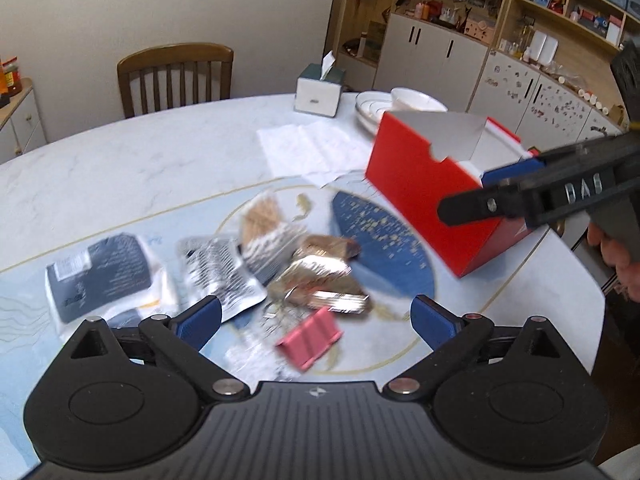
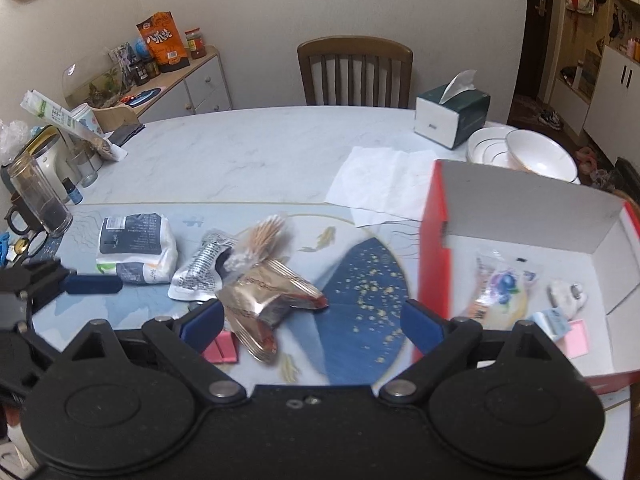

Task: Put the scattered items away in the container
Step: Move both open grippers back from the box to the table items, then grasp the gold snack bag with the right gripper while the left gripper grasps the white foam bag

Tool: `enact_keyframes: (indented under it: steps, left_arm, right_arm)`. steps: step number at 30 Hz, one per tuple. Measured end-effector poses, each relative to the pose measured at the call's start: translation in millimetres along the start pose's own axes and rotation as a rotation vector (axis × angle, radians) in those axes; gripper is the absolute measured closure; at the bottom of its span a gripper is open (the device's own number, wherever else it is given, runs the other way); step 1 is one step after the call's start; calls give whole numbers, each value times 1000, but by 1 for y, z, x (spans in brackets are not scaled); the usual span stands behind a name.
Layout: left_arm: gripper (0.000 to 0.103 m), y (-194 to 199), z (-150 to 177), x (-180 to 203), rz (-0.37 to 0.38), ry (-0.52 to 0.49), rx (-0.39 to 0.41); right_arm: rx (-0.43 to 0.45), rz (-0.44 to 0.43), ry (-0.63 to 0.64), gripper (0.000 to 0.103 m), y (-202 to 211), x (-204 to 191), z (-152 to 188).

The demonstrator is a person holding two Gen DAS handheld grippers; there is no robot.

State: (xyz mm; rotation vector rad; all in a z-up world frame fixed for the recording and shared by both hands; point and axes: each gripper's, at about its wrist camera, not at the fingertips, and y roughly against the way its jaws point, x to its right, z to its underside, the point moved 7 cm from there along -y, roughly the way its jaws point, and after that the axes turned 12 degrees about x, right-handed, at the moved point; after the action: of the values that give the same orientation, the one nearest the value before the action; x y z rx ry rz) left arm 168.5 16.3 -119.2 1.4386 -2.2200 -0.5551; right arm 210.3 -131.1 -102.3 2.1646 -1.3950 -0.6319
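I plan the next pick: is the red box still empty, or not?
Not empty. The open red box already holds a small snack packet and a pink pad.

A home dining room, this one: a marble-look dining table (image 2: 248, 148) sits centre stage with a wooden chair (image 2: 355, 70) tucked in at its far side. On the table, a tissue box (image 2: 452, 114) and stacked white bowls (image 2: 532, 156). Beyond the table, wall shelving (image 1: 552, 4) packed with household knick-knacks, and a low sideboard (image 2: 192, 80) carrying snacks and jars.
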Motion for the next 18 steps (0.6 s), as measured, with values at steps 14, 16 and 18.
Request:
enact_keyframes:
  steps: [14, 16, 18]
  left_arm:
    - [2, -10, 27, -35, 1, 33, -56]
    - [2, -13, 31, -37, -2, 18, -64]
    - [2, -14, 33, -39, 2, 15, -71]
  right_arm:
    - [-46, 63, -3, 8, -57, -34, -1]
    - [-56, 79, 6, 8, -66, -37, 0]
    - [-72, 94, 2, 8, -76, -38, 4]
